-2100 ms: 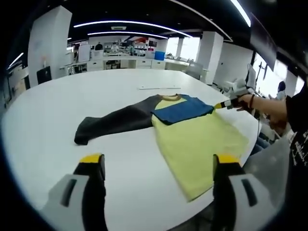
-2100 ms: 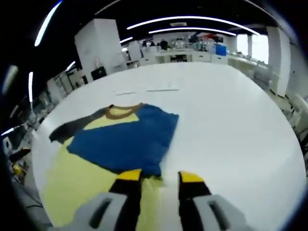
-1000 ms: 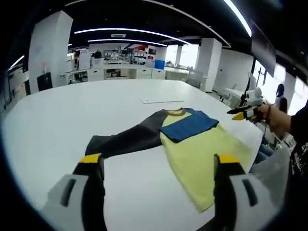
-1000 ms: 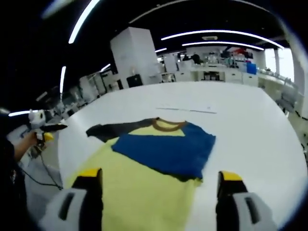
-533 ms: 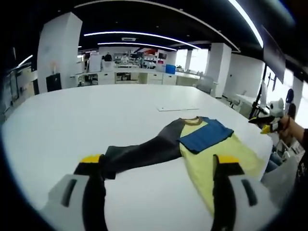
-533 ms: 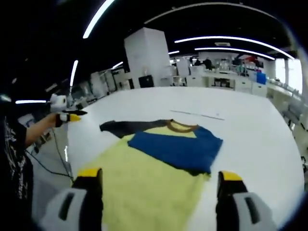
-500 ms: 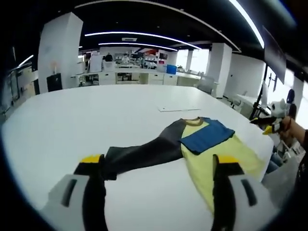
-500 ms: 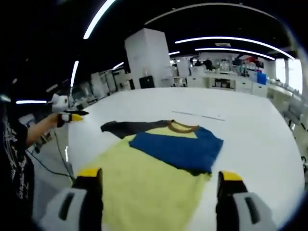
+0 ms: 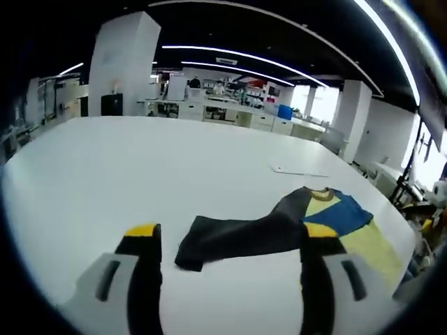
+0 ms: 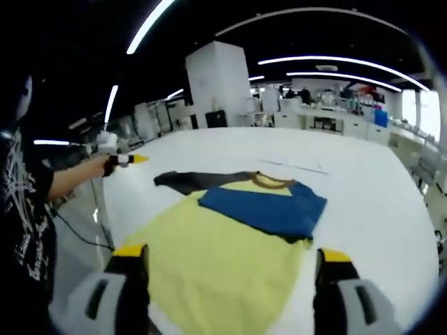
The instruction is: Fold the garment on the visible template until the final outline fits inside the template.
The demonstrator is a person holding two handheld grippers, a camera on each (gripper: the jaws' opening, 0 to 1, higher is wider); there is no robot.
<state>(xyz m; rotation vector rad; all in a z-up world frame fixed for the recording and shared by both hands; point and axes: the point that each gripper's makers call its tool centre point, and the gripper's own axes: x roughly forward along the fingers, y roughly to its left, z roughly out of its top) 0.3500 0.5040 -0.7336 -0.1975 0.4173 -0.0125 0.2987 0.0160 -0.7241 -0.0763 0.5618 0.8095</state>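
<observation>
The wide white table [image 9: 105,167] bears the yellow long-sleeved garment [image 10: 223,258], blue sleeve folded across; the left gripper [image 9: 227,241], jaws released, has swung toward the outstretched dark sleeve [image 9: 244,237], likely next; the right gripper [image 10: 227,269] hovers released.

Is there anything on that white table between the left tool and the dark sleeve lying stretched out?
Nothing visible. In the left gripper view, only bare white table lies between the open left tool and the dark grey sleeve of the yellow and blue shirt.
</observation>
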